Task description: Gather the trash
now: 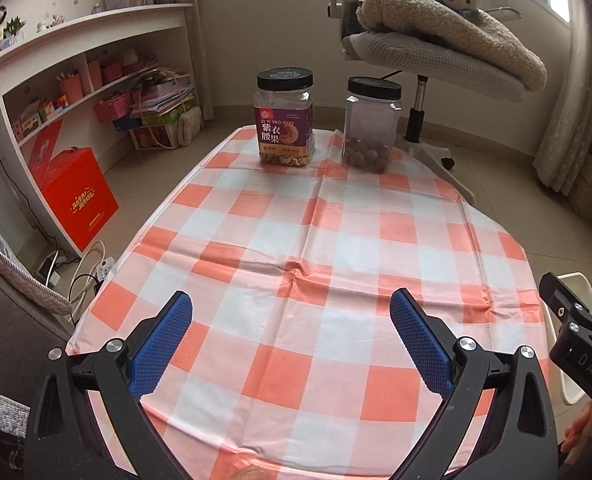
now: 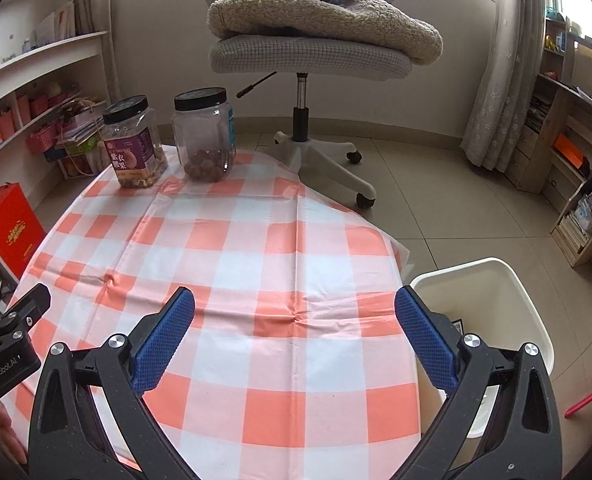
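A table with an orange-and-white checked cloth [image 1: 316,280] [image 2: 236,280] fills both views. At its far end stand a purple-labelled nut jar [image 1: 284,118] [image 2: 134,144] and a clear jar with brown round nuts [image 1: 370,124] [image 2: 204,136], both with black lids. A white bin [image 2: 496,300] stands on the floor at the table's right side; its rim also shows in the left wrist view [image 1: 576,320]. My left gripper [image 1: 292,344] is open and empty over the near cloth. My right gripper [image 2: 296,340] is open and empty over the near right cloth, next to the bin. I see no loose trash on the cloth.
An office chair [image 2: 308,56] with a fleece blanket and a plush toy stands beyond the table. White shelves [image 1: 76,80] and a red box [image 1: 72,196] are at the left, with cables on the floor. Wooden shelves [image 2: 568,152] stand at the right.
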